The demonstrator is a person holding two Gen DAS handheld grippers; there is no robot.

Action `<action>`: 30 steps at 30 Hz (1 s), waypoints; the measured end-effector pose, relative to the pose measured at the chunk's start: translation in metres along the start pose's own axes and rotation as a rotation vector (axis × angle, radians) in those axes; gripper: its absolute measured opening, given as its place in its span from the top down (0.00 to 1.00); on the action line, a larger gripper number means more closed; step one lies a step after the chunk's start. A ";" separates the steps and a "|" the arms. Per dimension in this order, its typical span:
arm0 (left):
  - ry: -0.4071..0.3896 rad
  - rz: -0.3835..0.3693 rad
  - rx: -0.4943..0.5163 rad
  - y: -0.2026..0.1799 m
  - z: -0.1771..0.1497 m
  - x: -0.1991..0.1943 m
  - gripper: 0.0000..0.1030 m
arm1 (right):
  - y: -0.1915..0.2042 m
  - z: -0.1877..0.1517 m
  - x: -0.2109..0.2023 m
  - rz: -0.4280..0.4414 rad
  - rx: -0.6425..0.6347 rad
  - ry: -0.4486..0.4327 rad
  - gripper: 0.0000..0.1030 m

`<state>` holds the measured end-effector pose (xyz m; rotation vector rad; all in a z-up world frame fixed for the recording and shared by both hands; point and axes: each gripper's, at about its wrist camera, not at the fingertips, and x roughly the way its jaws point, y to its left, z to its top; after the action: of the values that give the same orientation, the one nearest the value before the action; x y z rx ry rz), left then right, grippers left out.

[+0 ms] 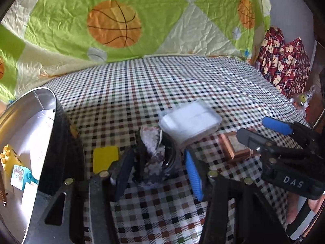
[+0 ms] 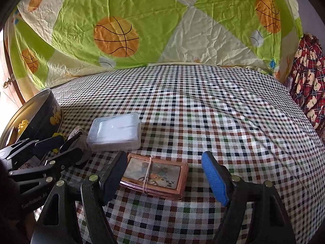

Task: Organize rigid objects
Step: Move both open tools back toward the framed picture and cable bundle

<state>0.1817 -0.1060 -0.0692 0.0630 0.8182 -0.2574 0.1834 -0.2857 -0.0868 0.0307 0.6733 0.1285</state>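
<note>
Spreading bare past the objects, the checked cloth (image 2: pixel 223 109) leaves open room toward its far edge. The tin (image 1: pixel 61 126) sits at the left edge. The right gripper (image 2: pixel 162 174) gapes wide around the card box (image 2: pixel 154 174); the left gripper (image 1: pixel 158 166) stands open about the dark lump (image 1: pixel 152 148), beside the clear case (image 1: pixel 191 122).

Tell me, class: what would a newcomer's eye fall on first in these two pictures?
First, the basketball quilt, bright green and orange, hanging behind the checked tablecloth. Then the clear plastic box and, nearer, the string-tied picture tile between the right gripper's open fingers. At far left stands a round tin holding toy blocks.
</note>
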 end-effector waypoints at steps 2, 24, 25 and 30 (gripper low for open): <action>0.004 0.001 0.004 0.000 0.000 0.002 0.55 | -0.001 0.001 0.006 0.009 0.005 0.031 0.25; -0.009 0.037 0.030 -0.012 0.008 0.007 0.60 | 0.005 0.000 0.026 0.053 -0.028 0.120 0.19; -0.025 0.049 0.037 -0.013 0.008 0.004 0.60 | 0.003 0.000 0.025 0.056 -0.023 0.117 0.19; -0.114 0.095 0.025 -0.010 0.007 -0.013 0.60 | 0.001 -0.001 0.016 0.034 -0.015 0.060 0.21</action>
<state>0.1755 -0.1141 -0.0548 0.1091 0.6963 -0.1801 0.1947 -0.2830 -0.0971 0.0236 0.7322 0.1675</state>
